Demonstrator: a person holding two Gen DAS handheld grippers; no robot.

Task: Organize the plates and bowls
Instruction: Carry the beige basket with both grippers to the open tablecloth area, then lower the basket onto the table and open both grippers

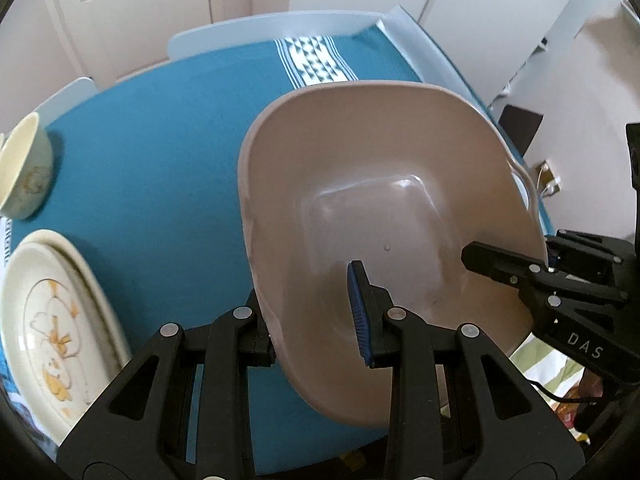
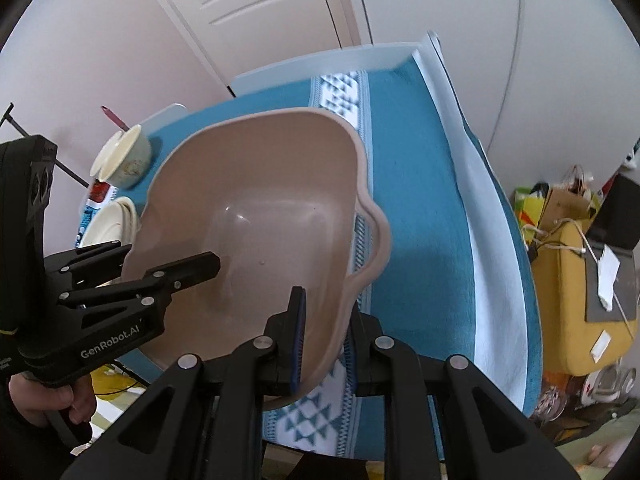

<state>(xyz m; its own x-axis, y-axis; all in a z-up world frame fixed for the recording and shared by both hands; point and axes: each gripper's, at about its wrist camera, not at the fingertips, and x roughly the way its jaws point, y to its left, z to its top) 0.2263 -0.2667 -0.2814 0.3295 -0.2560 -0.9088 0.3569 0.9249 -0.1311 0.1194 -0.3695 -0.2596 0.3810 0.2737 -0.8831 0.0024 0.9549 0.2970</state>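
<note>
**Basin carried in over the surface, both tools clamped on its rim**

At the left edge of the surface [image 1: 160,152], covered by a teal cloth, sit the things to be organized: a small cream ceramic bowl with a faded motif [image 1: 26,168] toward the far-left corner and, nearer, a stack of cream oval plates with an orange floral print [image 1: 52,320]. Neither is touched.

Right of them, held tilted above the middle of the surface, is the large beige plastic basin with rounded-square walls and a looped handle [image 1: 380,200]. It is empty — its smooth inside shows a glossy reflection and one small droplet-like speck. The left tool [image 1: 316,320] is clamped on the basin's near-left rim, one blue pad inside the wall and the other finger outside. The right tool [image 2: 322,344] is clamped on the opposite rim just below the handle loop, pads on either side of the thin wall.

The step in hand looks like bringing the basin into position as the container for the dishes. The next move probably calls for levelling it and lowering it onto bare cloth near the plates and bowl, both hands descending together so the thin rim does not twist or slip — then letting go on both sides before reaching left for the crockery.
</note>
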